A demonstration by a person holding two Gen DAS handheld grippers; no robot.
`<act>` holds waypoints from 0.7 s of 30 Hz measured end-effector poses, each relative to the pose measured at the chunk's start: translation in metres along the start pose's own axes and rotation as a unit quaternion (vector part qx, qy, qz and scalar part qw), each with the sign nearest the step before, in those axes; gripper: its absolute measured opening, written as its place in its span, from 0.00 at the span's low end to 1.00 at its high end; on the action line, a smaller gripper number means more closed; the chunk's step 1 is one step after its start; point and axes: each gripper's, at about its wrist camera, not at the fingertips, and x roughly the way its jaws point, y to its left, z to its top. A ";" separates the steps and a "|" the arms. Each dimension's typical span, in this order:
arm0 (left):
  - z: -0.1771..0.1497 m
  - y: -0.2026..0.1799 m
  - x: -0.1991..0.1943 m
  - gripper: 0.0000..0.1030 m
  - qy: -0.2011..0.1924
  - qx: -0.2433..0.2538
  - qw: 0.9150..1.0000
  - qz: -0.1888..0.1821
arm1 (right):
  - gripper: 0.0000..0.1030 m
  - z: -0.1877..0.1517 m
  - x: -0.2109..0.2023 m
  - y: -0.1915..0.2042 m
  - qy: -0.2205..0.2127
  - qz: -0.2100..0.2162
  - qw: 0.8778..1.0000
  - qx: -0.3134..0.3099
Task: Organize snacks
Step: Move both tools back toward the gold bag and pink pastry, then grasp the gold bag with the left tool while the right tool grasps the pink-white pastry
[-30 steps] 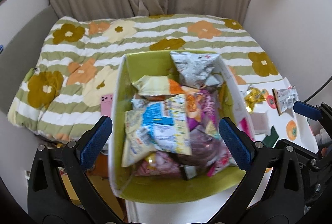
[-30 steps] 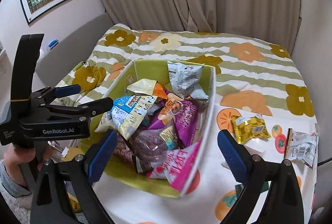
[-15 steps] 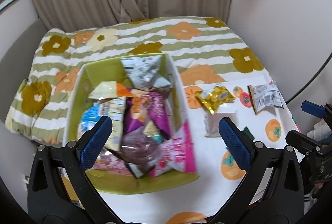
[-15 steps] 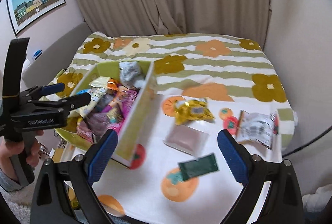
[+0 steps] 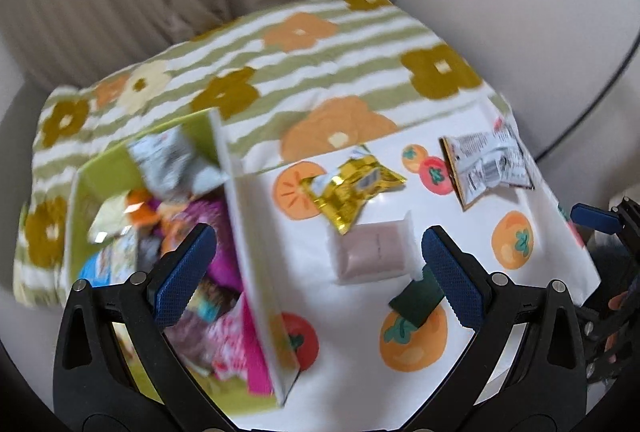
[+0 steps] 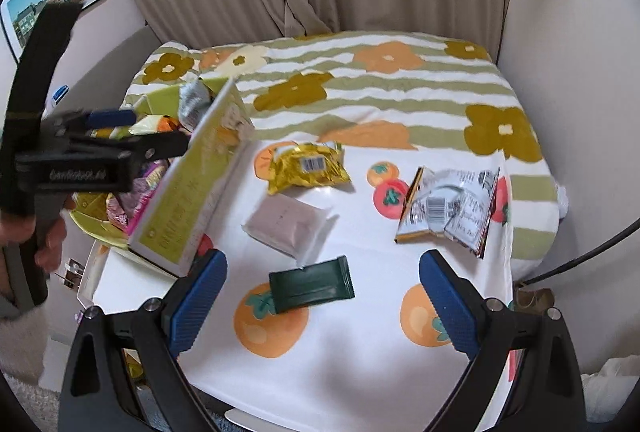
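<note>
A bed (image 6: pixel 380 80) with a striped flower quilt lies behind the white tabletop (image 6: pixel 360 344), which is printed with orange fruit. At the tabletop's left edge stands the green box (image 6: pixel 188 188), crammed with snack bags and tilted. Four loose snacks lie to its right. The silver packet (image 6: pixel 452 204) is farthest right. The gold packet (image 6: pixel 306 168) sits near the box's far corner. The pale pink pouch (image 6: pixel 286 222) lies just in front of the gold one. The dark green bar (image 6: pixel 312 290) is nearest.

The right gripper (image 6: pixel 320 306) has its jaws wide and holds nothing; the green bar lies between its tips. The left gripper (image 5: pixel 318 274) also has its jaws spread wide and empty. The pink pouch lies between them and the box wall crosses toward its left jaw.
</note>
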 end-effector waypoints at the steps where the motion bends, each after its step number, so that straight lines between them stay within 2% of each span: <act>1: 0.008 -0.005 0.009 0.99 0.010 0.019 1.000 0.001 | 0.93 -0.001 0.005 -0.005 0.003 0.003 1.000 0.007; 5: 0.037 -0.015 0.049 0.99 0.051 0.075 0.996 -0.019 | 0.93 -0.004 0.026 -0.013 0.013 0.010 0.999 0.033; 8: 0.055 -0.021 0.087 0.99 0.093 0.106 0.989 -0.033 | 0.93 -0.004 0.048 -0.009 0.023 0.012 0.998 0.049; 12: 0.063 -0.030 0.133 0.97 0.135 0.159 0.977 -0.032 | 0.93 -0.004 0.076 0.000 0.028 0.016 0.997 0.070; 14: 0.063 -0.032 0.153 0.90 0.158 0.178 0.971 -0.037 | 0.93 -0.003 0.094 0.006 0.032 0.015 0.996 0.082; 18: 0.060 -0.034 0.187 0.90 0.196 0.206 0.958 -0.041 | 0.93 -0.003 0.125 0.023 0.032 0.006 0.995 0.097; 19: 0.059 -0.034 0.195 0.86 0.202 0.210 0.956 -0.043 | 0.93 -0.003 0.131 0.027 0.031 0.006 0.994 0.100; 20: 0.058 -0.032 0.202 0.74 0.210 0.211 0.954 -0.047 | 0.93 -0.003 0.136 0.030 0.030 0.005 0.994 0.102; 21: 0.057 -0.032 0.207 0.66 0.217 0.211 0.952 -0.050 | 0.93 -0.003 0.142 0.034 0.030 0.003 0.994 0.103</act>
